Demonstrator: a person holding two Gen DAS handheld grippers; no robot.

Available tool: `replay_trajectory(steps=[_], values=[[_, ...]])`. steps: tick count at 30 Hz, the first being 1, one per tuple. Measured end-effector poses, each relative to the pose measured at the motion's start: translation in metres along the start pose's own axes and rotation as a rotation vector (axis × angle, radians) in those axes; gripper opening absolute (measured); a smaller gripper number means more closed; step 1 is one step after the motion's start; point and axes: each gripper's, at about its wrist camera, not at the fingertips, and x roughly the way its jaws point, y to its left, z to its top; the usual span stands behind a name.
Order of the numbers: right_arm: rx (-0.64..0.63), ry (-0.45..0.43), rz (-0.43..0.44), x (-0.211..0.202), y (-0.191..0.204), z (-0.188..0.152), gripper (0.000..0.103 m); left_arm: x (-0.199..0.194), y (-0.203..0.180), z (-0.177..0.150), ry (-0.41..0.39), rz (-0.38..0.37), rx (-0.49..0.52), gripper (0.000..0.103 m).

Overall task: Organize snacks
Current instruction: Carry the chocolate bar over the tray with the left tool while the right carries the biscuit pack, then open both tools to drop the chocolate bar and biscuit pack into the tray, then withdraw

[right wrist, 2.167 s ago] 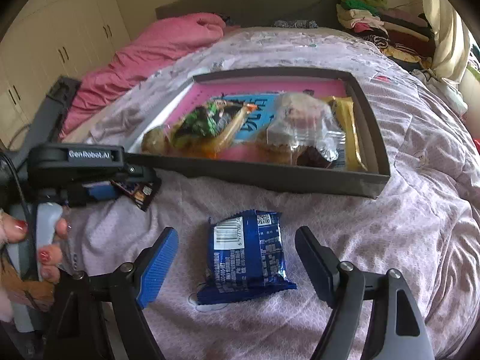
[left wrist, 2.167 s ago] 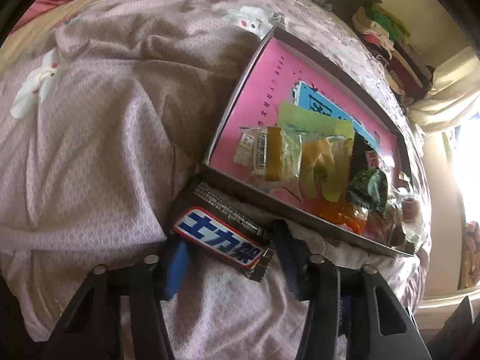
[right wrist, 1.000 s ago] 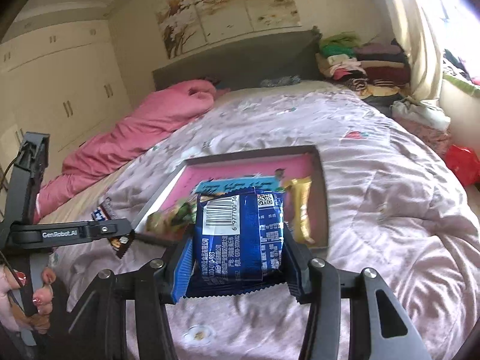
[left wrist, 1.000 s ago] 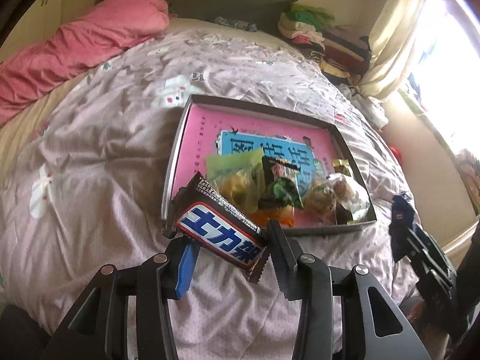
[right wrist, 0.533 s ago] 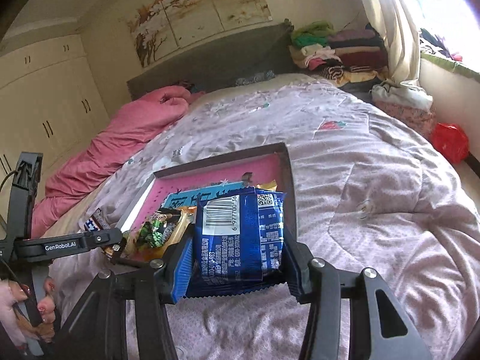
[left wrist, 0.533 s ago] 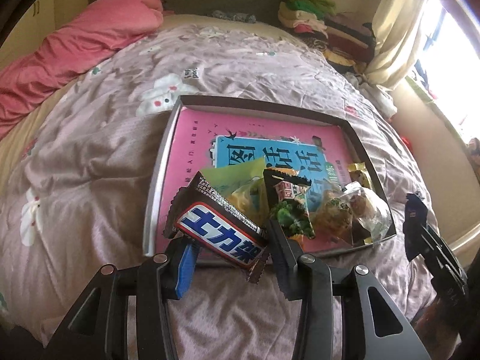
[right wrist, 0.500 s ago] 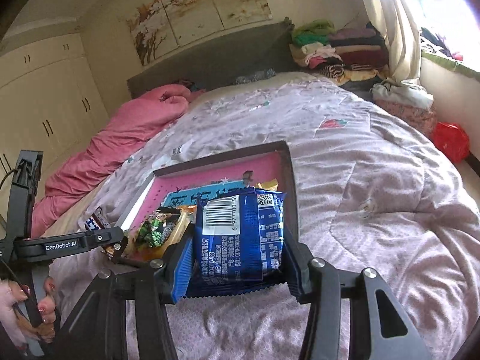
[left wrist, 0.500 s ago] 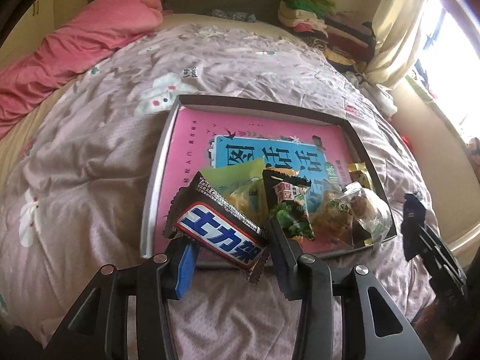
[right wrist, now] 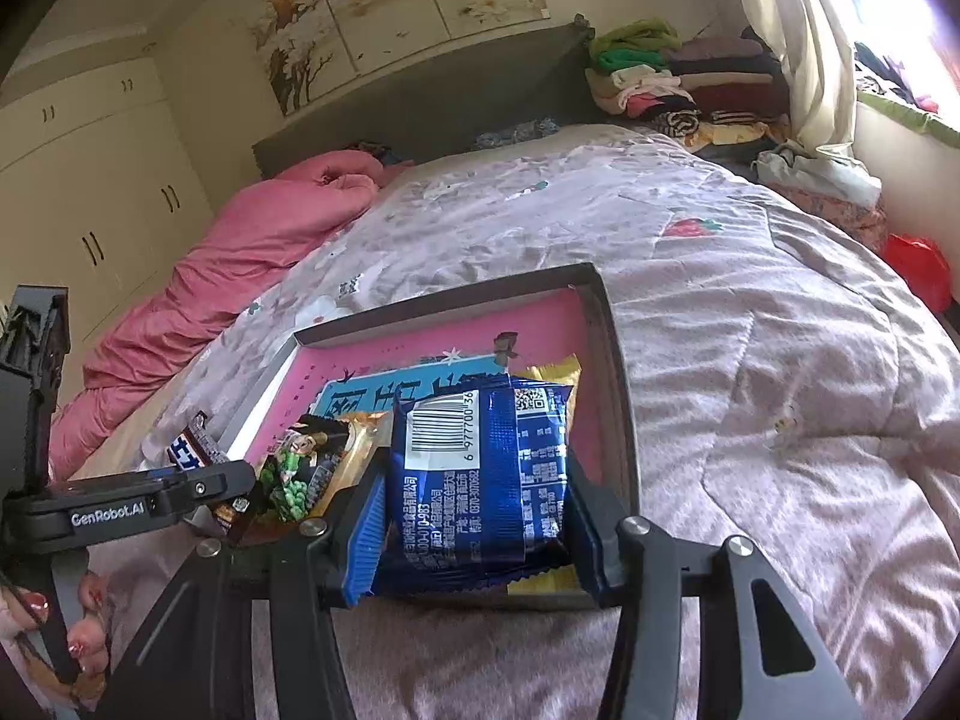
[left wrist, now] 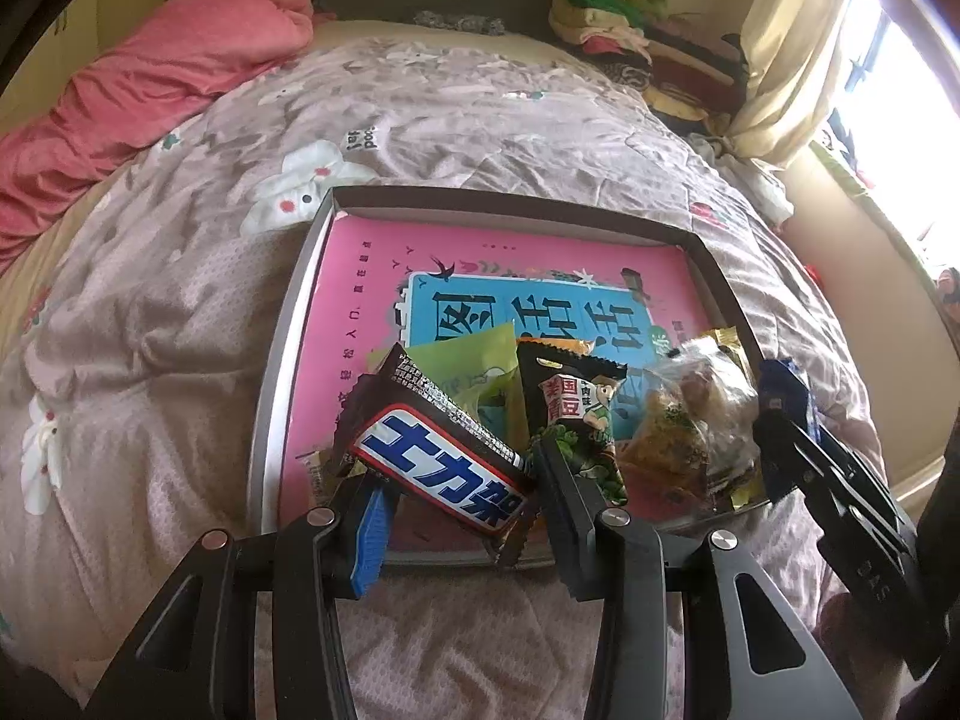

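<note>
1. Between your left gripper's [left wrist: 462, 516] jaws sits the chocolate bar [left wrist: 441, 468], pinched across its width and tilted, with one end poking out past the right finger. Its dark wrapper carries bold white Chinese characters on a blue band; they look like the Snickers name, though I can't confirm it.
2. Clamped in your right gripper [right wrist: 474, 525] is the blue snack packet [right wrist: 480, 474], upright, back face toward the camera. You can read a barcode beginning 6 9777, a small QR code, and blocks of white Chinese print too fine to make out.
3. Both snacks hang over the near edge of the shallow box [left wrist: 276, 360], so I judge this to be the carry-and-place step, with release not yet done.
4. Just beyond the jaws, the box's near half is crowded: a green pouch [left wrist: 480, 366], a dark pea-snack bag [left wrist: 576, 408] with a cartoon figure and Chinese characters, a clear wrapped pastry [left wrist: 690, 408] and a yellow wrapper [right wrist: 555, 369].
5. Your next move likely calls for reaching past that pile toward the bare pink floor at the far side, then opening each jaw low so nothing slides out.
6. Farther back, the box floor shows large white characters on a blue panel; the left gripper's arm reads "GenRobot.AI".
</note>
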Motion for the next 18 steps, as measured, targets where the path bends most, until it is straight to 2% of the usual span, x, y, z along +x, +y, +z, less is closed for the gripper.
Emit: replay_trajectory(steps=[7, 18], values=[[0.006, 0.017, 0.037, 0.015, -0.002, 0.004, 0.052, 0.004, 0.000, -0.001, 0.012, 0.004, 0.004, 0.046], [0.010, 0.036, 0.002, 0.016, -0.003, 0.001, 0.054, 0.008, 0.002, -0.004, 0.021, -0.014, -0.009, 0.047]])
